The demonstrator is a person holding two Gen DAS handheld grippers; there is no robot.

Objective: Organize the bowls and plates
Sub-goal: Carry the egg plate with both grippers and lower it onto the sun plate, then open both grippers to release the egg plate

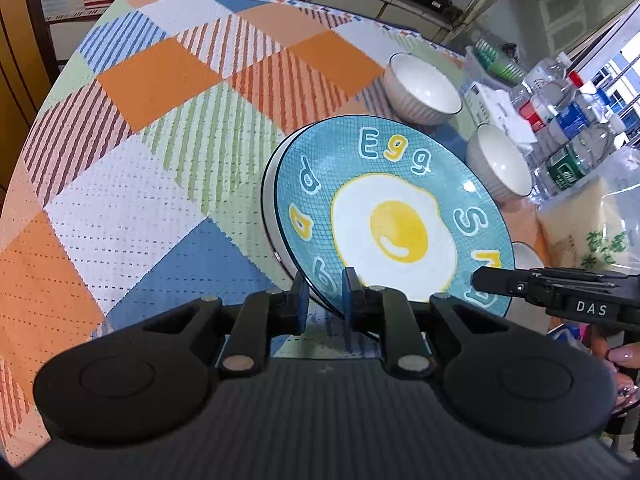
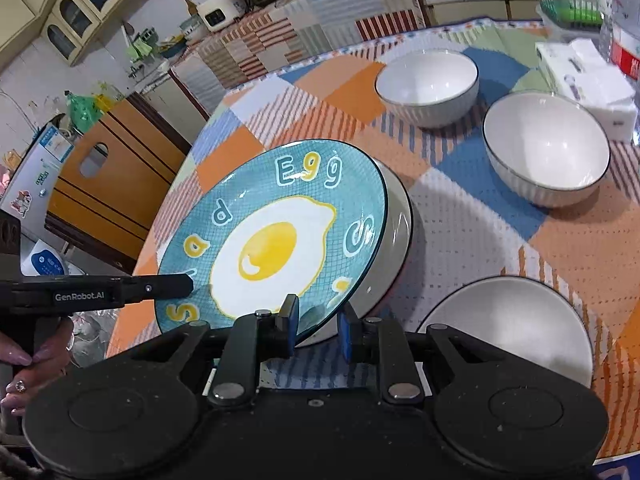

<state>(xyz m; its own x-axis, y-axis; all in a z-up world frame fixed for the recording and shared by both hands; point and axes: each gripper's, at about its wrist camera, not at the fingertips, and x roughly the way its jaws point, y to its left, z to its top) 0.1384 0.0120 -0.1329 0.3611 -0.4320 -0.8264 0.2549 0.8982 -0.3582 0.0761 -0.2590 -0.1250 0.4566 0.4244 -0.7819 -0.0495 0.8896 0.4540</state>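
A blue plate with a fried-egg picture (image 1: 394, 216) is held tilted above the checked tablecloth; it also shows in the right wrist view (image 2: 276, 240). My left gripper (image 1: 325, 296) is shut on the plate's near rim. My right gripper (image 2: 318, 322) is shut on the rim from the other side. Each gripper's body shows in the other's view, the right (image 1: 560, 292) and the left (image 2: 100, 292). Three white bowls stand on the table: a far one (image 2: 428, 84), a right one (image 2: 546, 148) and a near one (image 2: 512, 324).
Water bottles (image 1: 568, 128) and a white tissue pack (image 2: 588, 80) stand at the table's right side. A green basket (image 2: 568, 4) is behind them. The checked tablecloth (image 1: 160, 120) stretches left. A wooden cabinet (image 2: 116, 176) stands beyond the table's edge.
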